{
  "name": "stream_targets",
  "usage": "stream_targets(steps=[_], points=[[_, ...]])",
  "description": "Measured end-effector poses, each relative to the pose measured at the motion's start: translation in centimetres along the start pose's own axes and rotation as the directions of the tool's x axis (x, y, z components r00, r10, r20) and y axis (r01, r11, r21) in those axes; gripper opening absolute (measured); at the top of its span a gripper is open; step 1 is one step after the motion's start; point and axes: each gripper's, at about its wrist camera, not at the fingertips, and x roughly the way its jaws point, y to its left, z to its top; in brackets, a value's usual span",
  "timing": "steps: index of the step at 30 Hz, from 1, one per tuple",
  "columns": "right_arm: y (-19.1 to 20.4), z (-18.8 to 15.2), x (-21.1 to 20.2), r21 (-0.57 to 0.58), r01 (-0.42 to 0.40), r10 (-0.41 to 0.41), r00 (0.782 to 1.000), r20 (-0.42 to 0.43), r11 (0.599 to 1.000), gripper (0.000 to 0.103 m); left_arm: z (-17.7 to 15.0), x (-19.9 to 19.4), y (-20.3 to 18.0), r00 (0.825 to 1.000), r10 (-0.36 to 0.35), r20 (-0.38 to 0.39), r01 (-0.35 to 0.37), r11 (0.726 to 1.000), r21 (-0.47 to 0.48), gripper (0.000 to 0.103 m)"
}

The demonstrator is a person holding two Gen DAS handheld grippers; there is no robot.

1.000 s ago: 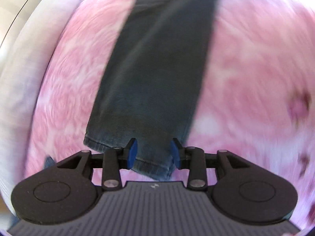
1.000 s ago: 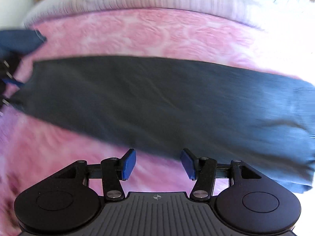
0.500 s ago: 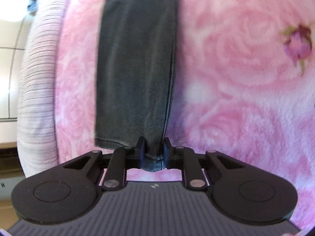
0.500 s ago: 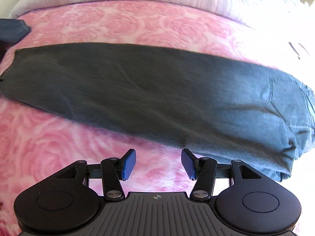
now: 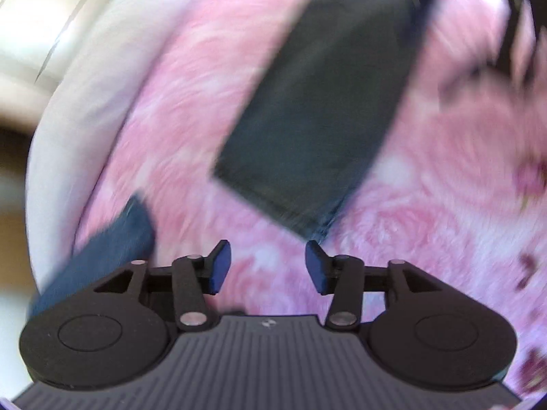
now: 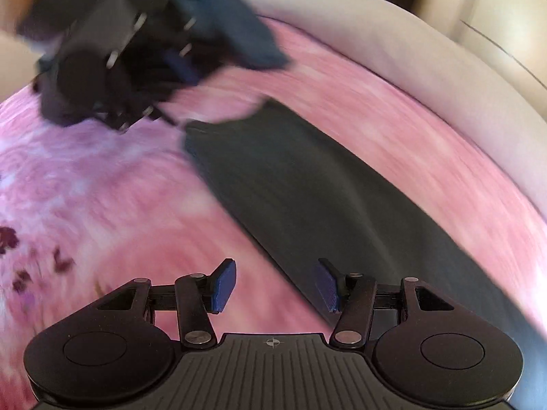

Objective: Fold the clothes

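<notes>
A dark grey pair of jeans (image 5: 318, 109) lies flat on a pink rose blanket (image 5: 427, 239), folded into one long strip. Its hem end (image 5: 273, 201) sits just ahead of my left gripper (image 5: 268, 266), whose jaws are opening with only blanket between them. In the right wrist view the jeans (image 6: 324, 198) run diagonally from upper left to lower right. My right gripper (image 6: 276, 285) is open, its right pad over the strip's near edge and nothing gripped. The left gripper (image 6: 119, 61) shows blurred at the upper left, beyond the hem.
A pale striped pillow or bedding (image 5: 85, 109) edges the blanket on the far side (image 6: 427, 68). Dark blue cloth (image 5: 102, 249), a sleeve or another garment, hangs by the left gripper (image 6: 239, 27). The right gripper appears as a dark blur (image 5: 519, 17) at the top right.
My left gripper was shut on the jeans' hem half a second ago; it has let go, opened and pulled back and up. My right gripper has swung along the strip toward the hem and rolled.
</notes>
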Motion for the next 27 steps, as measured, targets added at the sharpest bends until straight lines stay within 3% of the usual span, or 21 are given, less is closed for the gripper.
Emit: stream_targets(steps=[5, 10, 13, 14, 17, 18, 22, 25, 27], points=[[4.3, 3.3, 5.3, -0.179, -0.039, 0.045, 0.999, 0.03, 0.983, 0.055, -2.9, -3.5, 2.7, 0.996, 0.087, -0.01, -0.086, 0.956, -0.281, 0.05], [6.7, 5.1, 9.5, -0.267, 0.017, 0.002, 0.998, 0.069, 0.964, 0.055, -5.1, -5.3, 2.9, 0.991, 0.134, -0.025, -0.133, 0.908, -0.397, 0.056], [7.8, 6.3, 11.2, -0.286, 0.082, -0.058, 0.994, 0.092, 0.955, 0.054, -5.8, -5.6, 2.4, 0.992, 0.128, -0.02, -0.125, 0.904, -0.409, 0.058], [8.0, 6.9, 11.6, -0.278, 0.098, -0.074, 0.993, 0.096, 0.956, 0.052, -5.9, -5.6, 2.2, 0.992, 0.123, -0.021, -0.121, 0.905, -0.409, 0.058], [7.9, 8.1, 12.2, -0.266, 0.099, -0.081, 0.994, 0.079, 0.959, 0.028, -5.8, -5.5, 1.5, 0.995, 0.102, -0.018, -0.101, 0.914, -0.394, 0.059], [7.7, 8.3, 12.1, -0.257, 0.1, -0.083, 0.994, 0.077, 0.961, 0.02, -5.5, -5.3, 1.4, 0.995, 0.097, -0.017, -0.096, 0.918, -0.386, 0.059], [5.4, 8.9, 9.2, -0.168, 0.062, -0.041, 0.992, 0.123, 0.984, 0.016, -4.0, -5.1, 0.7, 0.997, 0.072, 0.005, -0.065, 0.93, -0.362, 0.059], [1.0, 9.5, 4.3, -0.004, 0.027, -0.025, 0.974, 0.223, 1.0, 0.015, -1.6, -4.9, 0.2, 0.998, 0.046, 0.034, -0.032, 0.942, -0.333, 0.059], [-3.9, 9.2, 0.1, 0.179, 0.002, -0.055, 0.955, 0.291, 0.984, 0.015, 0.6, -4.9, -0.2, 0.998, 0.023, 0.067, -0.001, 0.949, -0.314, 0.059]])
